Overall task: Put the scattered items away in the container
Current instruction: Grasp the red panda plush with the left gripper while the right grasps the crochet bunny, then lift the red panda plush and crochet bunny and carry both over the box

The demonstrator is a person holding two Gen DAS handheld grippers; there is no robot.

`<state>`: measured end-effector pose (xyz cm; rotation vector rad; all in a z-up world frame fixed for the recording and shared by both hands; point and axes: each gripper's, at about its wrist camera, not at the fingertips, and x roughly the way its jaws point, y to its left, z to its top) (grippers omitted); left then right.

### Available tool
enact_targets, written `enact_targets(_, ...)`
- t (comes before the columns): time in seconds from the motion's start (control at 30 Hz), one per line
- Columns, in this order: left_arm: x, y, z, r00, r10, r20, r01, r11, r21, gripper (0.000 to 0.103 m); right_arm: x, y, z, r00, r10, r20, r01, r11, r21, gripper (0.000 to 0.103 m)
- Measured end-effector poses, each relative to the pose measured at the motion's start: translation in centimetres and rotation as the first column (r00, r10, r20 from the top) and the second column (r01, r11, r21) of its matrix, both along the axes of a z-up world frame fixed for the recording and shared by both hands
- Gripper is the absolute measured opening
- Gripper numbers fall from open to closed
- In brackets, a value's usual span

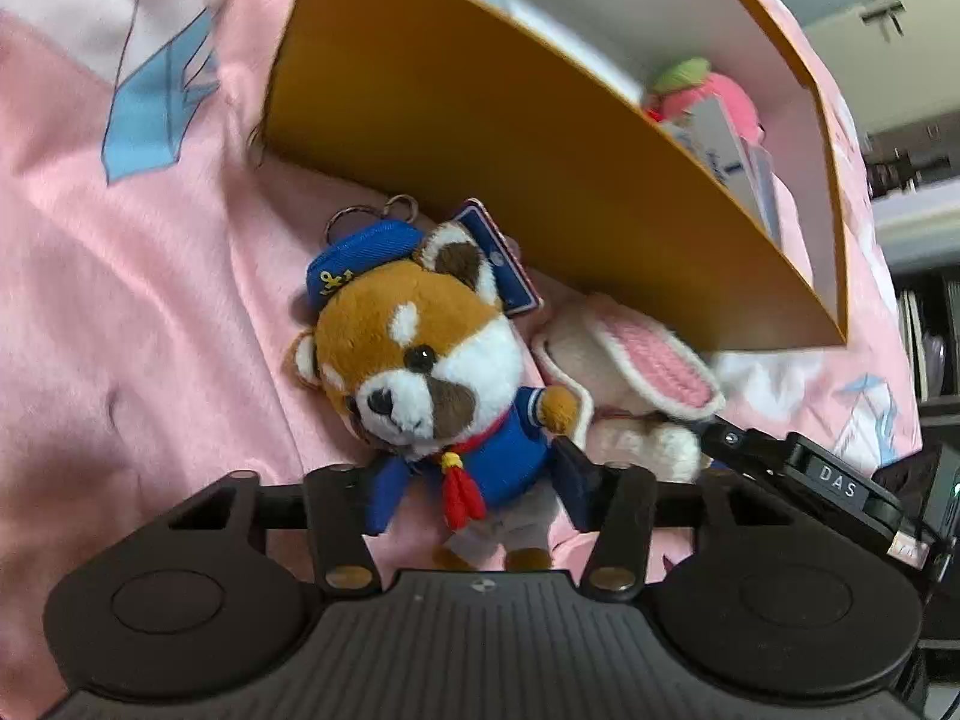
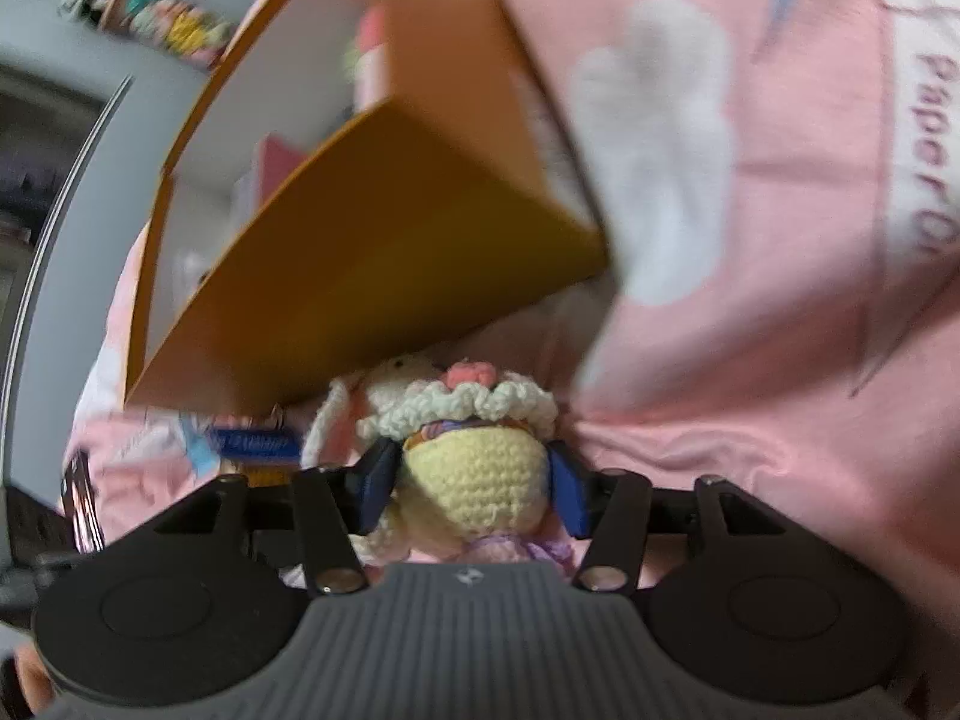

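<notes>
Red panda plush (image 1: 420,372) on pink blanket (image 1: 150,300), just beside orange box (image 1: 480,138); left gripper (image 1: 474,480) jaws straddle its body, contact unclear. Box holds pink strawberry plush (image 1: 714,90) and white cartons (image 1: 726,150). Right gripper (image 2: 474,480) pads grip crochet cupcake (image 2: 474,468) by box wall.

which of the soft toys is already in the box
The pink strawberry toy, inside the orange box; the red panda and crochet bunny lie outside on the blanket.
</notes>
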<state>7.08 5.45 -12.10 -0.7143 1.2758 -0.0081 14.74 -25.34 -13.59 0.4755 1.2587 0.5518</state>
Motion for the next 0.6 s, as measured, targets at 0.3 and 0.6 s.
enact_targets(0.3, -0.8, -1.6, 4.9, 0.938, -0.345, 0.026, 0.333, 0.921, 0.204, 0.045, -4.3, 3.6, 5.1, 0.947, 0.172, 0.27, -0.117, 0.971, -0.21, 0.051)
enact_targets(0.6, 0.1, -2.6, 5.5, 0.9, -0.436, -0.006, 0.415, 0.853, 0.317, 0.042, -6.2, 6.3, 6.9, 0.88, 0.274, 0.388, -0.118, 0.917, -0.381, 0.05)
